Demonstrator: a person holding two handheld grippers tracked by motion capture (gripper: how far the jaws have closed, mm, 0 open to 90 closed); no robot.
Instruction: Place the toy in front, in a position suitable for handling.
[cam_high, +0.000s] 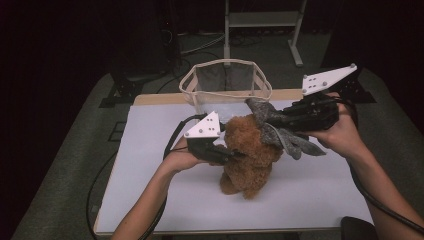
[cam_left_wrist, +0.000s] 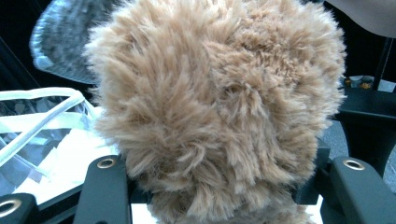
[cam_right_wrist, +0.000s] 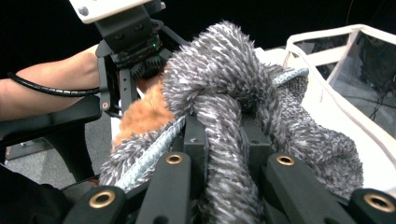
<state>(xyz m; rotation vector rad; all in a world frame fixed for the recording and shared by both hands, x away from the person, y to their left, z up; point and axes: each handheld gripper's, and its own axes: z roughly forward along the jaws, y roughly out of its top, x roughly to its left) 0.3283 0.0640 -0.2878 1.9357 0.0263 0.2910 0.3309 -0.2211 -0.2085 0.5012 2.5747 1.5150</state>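
Observation:
A brown teddy bear (cam_high: 250, 150) stands upright on the white table (cam_high: 150, 195). My left gripper (cam_high: 232, 154) comes in from the bear's left and is shut on its furry head (cam_left_wrist: 219, 107), with fur bulging over both jaws. A grey fuzzy cloth (cam_high: 292, 142) drapes over the bear's head and shoulder. My right gripper (cam_high: 270, 120) reaches in from the right and is shut on that cloth (cam_right_wrist: 219, 79), which bunches between its jaws (cam_right_wrist: 224, 172). Orange fur (cam_right_wrist: 140, 116) peeks from under the cloth. The bear's face is hidden.
A white-rimmed mesh basket (cam_high: 225, 62) stands at the table's far edge just behind the bear, close to both grippers (cam_right_wrist: 336, 42). A metal stand (cam_high: 262, 20) is on the dark floor beyond. Cables trail off the table's left and right sides.

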